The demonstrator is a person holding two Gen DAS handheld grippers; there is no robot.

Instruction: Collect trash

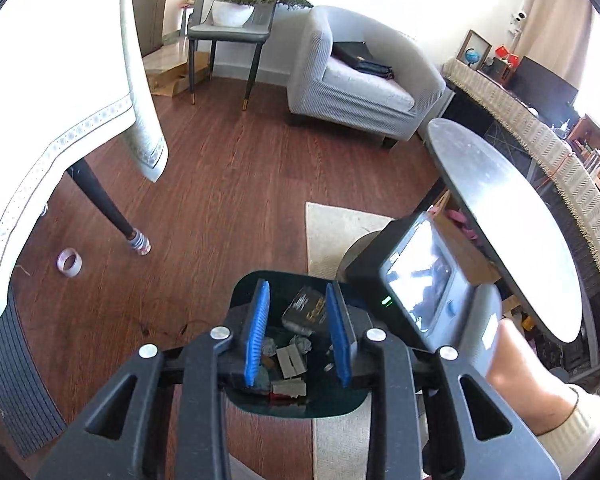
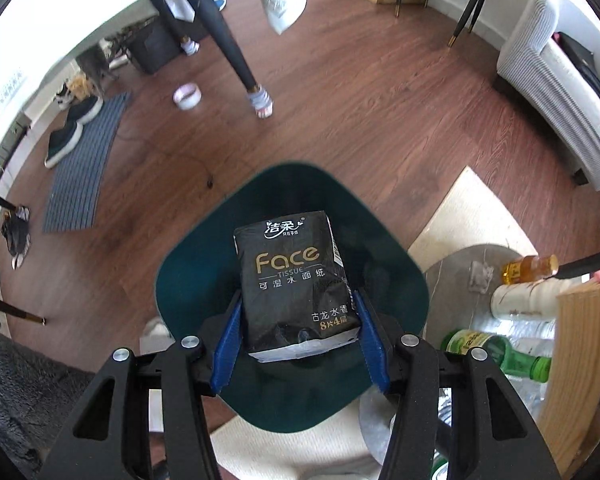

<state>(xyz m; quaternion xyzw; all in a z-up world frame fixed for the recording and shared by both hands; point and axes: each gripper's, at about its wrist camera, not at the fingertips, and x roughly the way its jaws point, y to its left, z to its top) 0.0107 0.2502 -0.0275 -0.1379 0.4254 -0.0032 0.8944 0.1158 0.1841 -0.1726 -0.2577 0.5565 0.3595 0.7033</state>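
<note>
- Right gripper (image 2: 298, 344) clamped on a black tissue pack (image 2: 296, 284), hanging right over the green bin (image 2: 188, 280).
- Only the pack's lower end pinched between the pads; could swing or slip out crooked.
- Landing spot probably fine, though a tilted drop might clip the rim at 12 o'clock.
- Left gripper (image 1: 298, 334) nearly closed, nothing between the blue pads, hovering above the same bin.
- Both tools crowding one opening, so a bump looks possible.
- Tape roll (image 2: 187, 96) at 11 o'clock, untouched on the floor.

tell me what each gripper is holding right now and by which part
The right gripper grips the black tissue pack by its lower sides, over the green bin. The left gripper holds nothing.
</note>
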